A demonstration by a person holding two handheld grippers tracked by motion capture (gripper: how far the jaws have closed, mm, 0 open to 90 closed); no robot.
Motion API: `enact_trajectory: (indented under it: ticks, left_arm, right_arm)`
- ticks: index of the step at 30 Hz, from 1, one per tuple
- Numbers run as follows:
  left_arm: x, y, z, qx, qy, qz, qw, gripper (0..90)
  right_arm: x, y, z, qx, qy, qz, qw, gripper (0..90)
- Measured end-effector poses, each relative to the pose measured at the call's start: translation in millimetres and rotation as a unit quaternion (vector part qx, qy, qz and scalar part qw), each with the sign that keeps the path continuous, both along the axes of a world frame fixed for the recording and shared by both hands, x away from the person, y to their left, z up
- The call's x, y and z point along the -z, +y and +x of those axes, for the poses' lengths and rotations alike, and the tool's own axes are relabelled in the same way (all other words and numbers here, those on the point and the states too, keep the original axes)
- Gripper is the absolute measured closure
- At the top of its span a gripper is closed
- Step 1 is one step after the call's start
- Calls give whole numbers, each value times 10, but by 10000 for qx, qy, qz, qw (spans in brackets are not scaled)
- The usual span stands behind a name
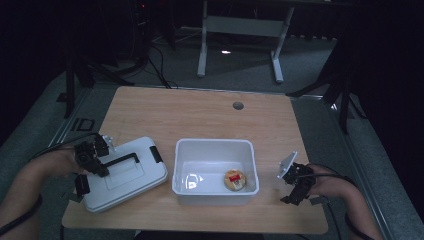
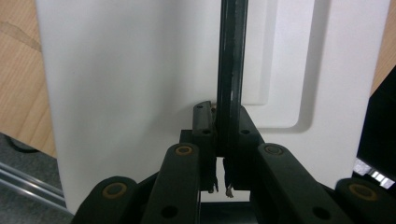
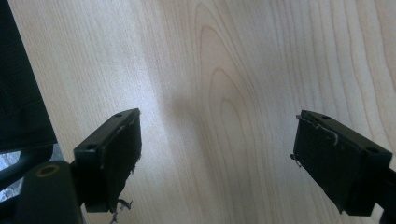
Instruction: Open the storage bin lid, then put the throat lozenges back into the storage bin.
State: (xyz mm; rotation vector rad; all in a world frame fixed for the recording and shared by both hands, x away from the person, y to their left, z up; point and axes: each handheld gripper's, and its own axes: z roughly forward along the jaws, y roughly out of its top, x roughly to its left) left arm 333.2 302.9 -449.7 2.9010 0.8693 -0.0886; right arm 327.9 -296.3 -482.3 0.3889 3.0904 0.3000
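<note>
Left fingers pinch my lid's handle, right fingers spread; lid not yet on bin at three o'clock.

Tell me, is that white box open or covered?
Open: the white box has no cover, a round snack shows inside, and its lid lies beside it.

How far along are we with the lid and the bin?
Done: the round food item lies in the open white bin. In hand: the left gripper is shut on the lid's black handle. Left: the white lid lies beside the bin, not on it. The right gripper is open.
</note>
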Motion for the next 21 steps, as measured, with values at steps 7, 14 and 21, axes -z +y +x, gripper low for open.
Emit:
enact_trajectory:
  ticks: [7,14,21]
  left_arm:
    - [-21,-9,-15,40,1,-46,10000,834]
    - [-133,15,-41,24,-69,-28,10000,834]
    - [-314,58,-83,-21,-251,-105,9996,834]
  right_arm:
    - [-11,-24,-12,26,-6,17,10000,149]
    - [-16,-56,-8,63,-23,19,10000,150]
    - [-26,-66,-26,84,-21,63,9999,149]
